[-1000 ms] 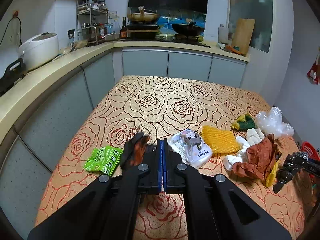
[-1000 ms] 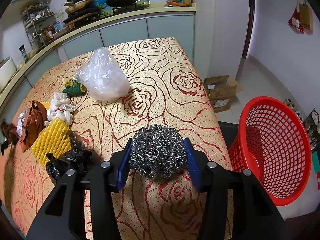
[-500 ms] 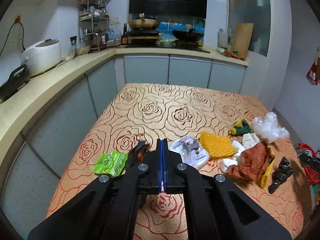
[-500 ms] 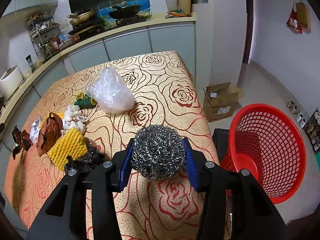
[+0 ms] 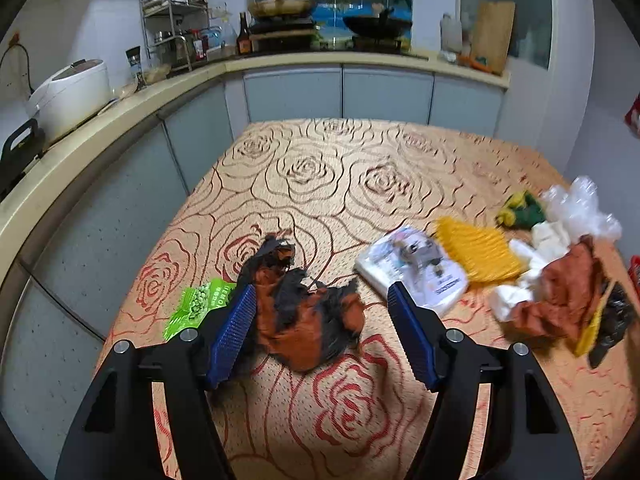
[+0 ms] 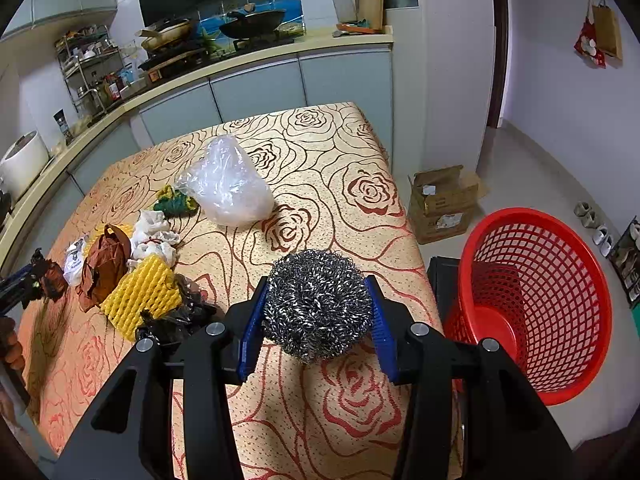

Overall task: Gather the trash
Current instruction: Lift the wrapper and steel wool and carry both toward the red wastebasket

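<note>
Left hand-held gripper (image 5: 322, 336) opening | right hand-held gripper (image 6: 316, 322) grips steel scourer (image 6: 316, 304) | rose-patterned tablecloth (image 5: 320, 176) | kitchen counter (image 5: 120, 108)

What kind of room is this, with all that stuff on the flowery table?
Most likely a home kitchen. A wok sits on a stove along the counter, a white rice cooker stands further along it, and a rack holds bottles and jars. The table's rose-patterned cloth is strewn with rubbish.
</note>
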The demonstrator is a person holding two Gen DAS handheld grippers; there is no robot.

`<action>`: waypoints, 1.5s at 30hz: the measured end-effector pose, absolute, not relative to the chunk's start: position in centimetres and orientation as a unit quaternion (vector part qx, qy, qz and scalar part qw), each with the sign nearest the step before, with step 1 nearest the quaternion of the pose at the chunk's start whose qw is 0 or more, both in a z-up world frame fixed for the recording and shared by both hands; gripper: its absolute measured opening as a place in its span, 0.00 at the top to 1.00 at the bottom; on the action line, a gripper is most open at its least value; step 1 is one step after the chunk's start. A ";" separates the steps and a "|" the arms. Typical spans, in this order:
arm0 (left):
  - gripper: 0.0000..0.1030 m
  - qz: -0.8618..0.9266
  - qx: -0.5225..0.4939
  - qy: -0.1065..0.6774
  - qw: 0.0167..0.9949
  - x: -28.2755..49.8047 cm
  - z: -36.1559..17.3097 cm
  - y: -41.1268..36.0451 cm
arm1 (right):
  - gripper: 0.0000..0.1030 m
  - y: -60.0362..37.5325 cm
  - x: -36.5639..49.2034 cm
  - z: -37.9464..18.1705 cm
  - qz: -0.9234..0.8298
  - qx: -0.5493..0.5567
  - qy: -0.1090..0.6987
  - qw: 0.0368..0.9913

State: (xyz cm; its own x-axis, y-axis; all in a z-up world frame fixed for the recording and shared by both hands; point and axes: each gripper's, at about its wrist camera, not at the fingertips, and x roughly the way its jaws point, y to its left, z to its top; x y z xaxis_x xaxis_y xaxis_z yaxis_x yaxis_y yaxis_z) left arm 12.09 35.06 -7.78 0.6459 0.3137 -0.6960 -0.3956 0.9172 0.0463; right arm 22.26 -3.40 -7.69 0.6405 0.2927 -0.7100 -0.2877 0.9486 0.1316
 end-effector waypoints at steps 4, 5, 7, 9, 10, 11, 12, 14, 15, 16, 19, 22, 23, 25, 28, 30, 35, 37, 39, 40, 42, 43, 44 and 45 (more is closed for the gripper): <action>0.36 0.208 -0.028 0.383 0.899 13.0 -8.4 35.1 | 0.56 -2.9 22.4 -7.7 0.162 0.001 0.393 0.905; 0.36 0.213 -0.023 0.387 0.897 13.2 -8.5 35.1 | 0.56 -2.8 22.5 -7.6 0.162 0.002 0.394 0.905; 0.37 0.219 -0.010 0.394 0.893 13.6 -8.8 35.1 | 0.56 -2.7 22.7 -7.6 0.162 0.003 0.394 0.905; 0.44 0.226 0.007 0.395 0.890 13.8 -9.1 34.9 | 0.56 -2.6 22.7 -7.6 0.163 0.002 0.393 0.905; 0.49 0.233 0.016 0.396 0.888 13.9 -9.2 34.9 | 0.56 -2.6 22.6 -7.6 0.163 0.002 0.393 0.905; 0.54 0.236 0.020 0.396 0.887 14.0 -9.1 34.9 | 0.56 -2.6 22.6 -7.6 0.163 0.002 0.393 0.905; 0.56 0.238 0.019 0.395 0.887 13.9 -9.1 35.0 | 0.56 -2.7 22.6 -7.6 0.162 0.002 0.393 0.905; 0.63 0.241 0.011 0.392 0.888 13.9 -8.9 35.4 | 0.56 -2.7 22.6 -7.6 0.161 0.002 0.393 0.905; 0.65 0.243 0.008 0.391 0.888 13.9 -8.8 35.6 | 0.56 -2.8 22.5 -7.6 0.161 0.003 0.393 0.905; 0.68 0.246 0.003 0.391 0.887 13.8 -8.7 35.9 | 0.56 -2.9 22.5 -7.6 0.160 0.003 0.393 0.906; 0.73 0.244 -0.015 0.386 0.889 13.4 -8.3 36.4 | 0.56 -3.2 22.4 -7.5 0.159 0.005 0.392 0.906; 0.74 0.245 -0.024 0.380 0.892 12.9 -7.8 36.3 | 0.56 -3.5 22.3 -7.2 0.158 0.007 0.389 0.907; 0.74 0.245 -0.024 0.377 0.893 12.7 -7.6 36.1 | 0.56 -3.6 22.2 -7.2 0.158 0.008 0.388 0.908; 0.74 0.244 -0.025 0.370 0.896 12.2 -6.9 35.8 | 0.56 -3.8 22.0 -6.9 0.159 0.010 0.385 0.909; 0.74 0.242 -0.027 0.351 0.904 11.1 -5.3 34.9 | 0.56 -4.0 21.6 -6.4 0.163 0.011 0.378 0.911; 0.74 0.238 -0.027 0.343 0.908 10.6 -4.4 34.3 | 0.56 -4.1 21.3 -6.1 0.165 0.013 0.374 0.912; 0.74 0.224 -0.019 0.318 0.921 9.9 -2.0 32.3 | 0.56 -4.6 20.8 -5.2 0.170 0.019 0.364 0.916; 0.74 0.219 -0.018 0.308 0.926 9.7 -1.3 31.5 | 0.56 -4.8 20.6 -5.0 0.170 0.022 0.360 0.917; 0.74 0.213 -0.019 0.298 0.930 9.7 -0.6 30.7 | 0.56 -5.2 20.3 -4.6 0.169 0.024 0.355 0.919; 0.74 0.209 -0.020 0.294 0.932 9.7 -0.4 30.3 | 0.56 -5.3 20.2 -4.4 0.169 0.026 0.352 0.920; 0.74 0.196 -0.023 0.287 0.937 9.9 0.2 29.2 | 0.56 -5.9 20.0 -3.9 0.167 0.029 0.345 0.923; 0.74 0.191 -0.021 0.285 0.939 10.0 0.4 28.7 | 0.56 -6.2 19.9 -3.6 0.165 0.030 0.341 0.925; 0.74 0.185 -0.020 0.283 0.941 10.1 0.6 28.2 | 0.56 -6.4 19.9 -3.4 0.164 0.031 0.339 0.926; 0.74 0.179 -0.018 0.281 0.943 10.3 0.7 27.6 | 0.56 -6.9 19.8 -3.0 0.161 0.034 0.335 0.928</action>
State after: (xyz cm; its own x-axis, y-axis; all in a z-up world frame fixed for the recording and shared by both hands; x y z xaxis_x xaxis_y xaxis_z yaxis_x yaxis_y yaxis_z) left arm 10.28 27.56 0.72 0.7779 0.3278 -0.5361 -0.3478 0.9352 0.0672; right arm 19.77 -6.86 -3.04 0.7237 0.3226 -0.6101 -0.2765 0.9455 0.1719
